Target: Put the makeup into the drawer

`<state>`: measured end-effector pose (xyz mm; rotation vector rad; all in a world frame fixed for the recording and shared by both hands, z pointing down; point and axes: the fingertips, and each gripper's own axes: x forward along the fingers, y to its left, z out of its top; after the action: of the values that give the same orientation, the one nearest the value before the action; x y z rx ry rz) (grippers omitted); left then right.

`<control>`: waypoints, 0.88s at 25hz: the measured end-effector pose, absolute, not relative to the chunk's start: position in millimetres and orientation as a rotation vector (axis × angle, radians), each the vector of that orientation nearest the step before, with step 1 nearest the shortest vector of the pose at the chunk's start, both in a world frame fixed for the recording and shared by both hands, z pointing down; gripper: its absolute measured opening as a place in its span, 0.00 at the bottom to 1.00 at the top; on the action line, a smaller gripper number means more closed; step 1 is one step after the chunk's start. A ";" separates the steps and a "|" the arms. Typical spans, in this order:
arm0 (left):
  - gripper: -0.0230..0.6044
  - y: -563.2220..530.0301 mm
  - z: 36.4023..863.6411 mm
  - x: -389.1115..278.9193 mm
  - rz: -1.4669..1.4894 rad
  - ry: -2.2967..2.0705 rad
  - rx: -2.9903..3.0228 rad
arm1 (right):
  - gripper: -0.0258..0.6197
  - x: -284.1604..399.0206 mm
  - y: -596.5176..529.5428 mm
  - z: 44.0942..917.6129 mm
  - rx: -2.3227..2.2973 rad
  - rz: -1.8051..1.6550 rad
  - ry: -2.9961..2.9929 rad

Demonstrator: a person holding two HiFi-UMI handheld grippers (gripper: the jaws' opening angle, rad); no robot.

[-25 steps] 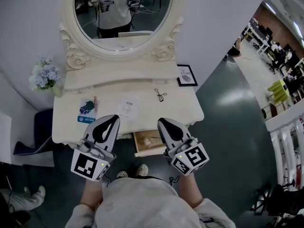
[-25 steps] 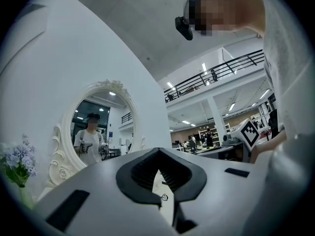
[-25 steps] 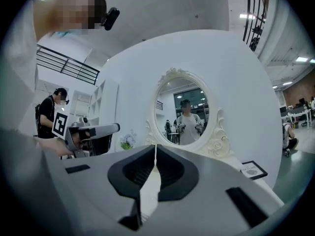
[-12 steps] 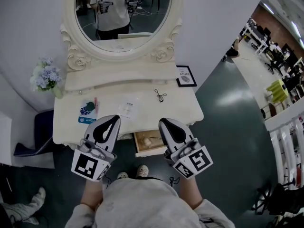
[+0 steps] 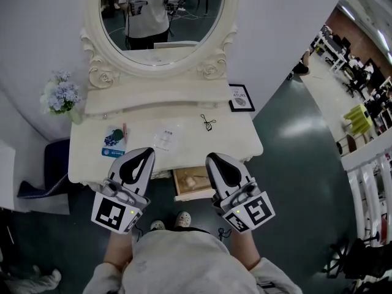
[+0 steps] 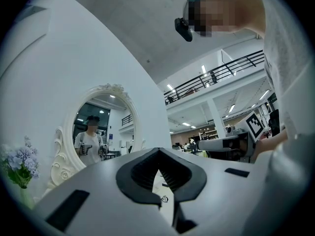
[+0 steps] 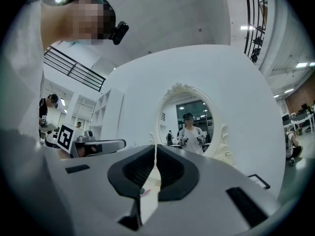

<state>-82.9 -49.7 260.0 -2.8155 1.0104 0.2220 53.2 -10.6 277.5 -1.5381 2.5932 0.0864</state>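
Two handheld grippers are hanging side by side over the front edge of a cream-white dressing worktop [image 5: 240, 137], which is backing onto a carved oval mirror [image 5: 202, 17]. The left gripper [image 5: 144, 153] is showing its tongs pressed together at the tips with nothing between them. The right gripper [image 5: 213, 158] is holding its tongs closed to a thin slit, also pinching nothing. Neither is touching anything on the worktop.

Between the two grippers, a shallow wood-lined drawer [image 5: 193, 196] is standing pulled out beneath the front edge. Something pale is lying inside it, too small to identify.

The makeup is lying on the worktop, outside the drawer:
- A flat blue-and-white packet [image 5: 113, 143] is sitting towards the left.
- A slim pink stick [image 5: 124, 130] is lying just beside the packet's upper right corner.
- A clear square sachet [image 5: 165, 138] is resting near the middle.
- A small black wire-like tool [image 5: 207, 123] is lying further right, nearer the back.

A black-framed sign [image 5: 240, 97] is sitting at the back right corner, and a bunch of pale blue flowers [image 5: 60, 95] is standing at the left end. The mirror is reflecting the person, with a gripper in each hand.
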 end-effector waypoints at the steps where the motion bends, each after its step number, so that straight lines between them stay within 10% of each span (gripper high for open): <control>1: 0.05 -49.4 259.7 -83.3 0.222 1.012 -2.815 | 0.08 52.5 -10.5 278.2 -1.536 0.083 2.594; 22: 0.06 -47.8 257.8 -79.2 0.228 0.996 -2.818 | 0.08 48.5 -11.8 281.1 -1.515 0.076 2.603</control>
<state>-79.2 -47.8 257.8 -2.8184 0.9963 0.2282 48.5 -11.8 281.1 -1.5153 2.6029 0.0763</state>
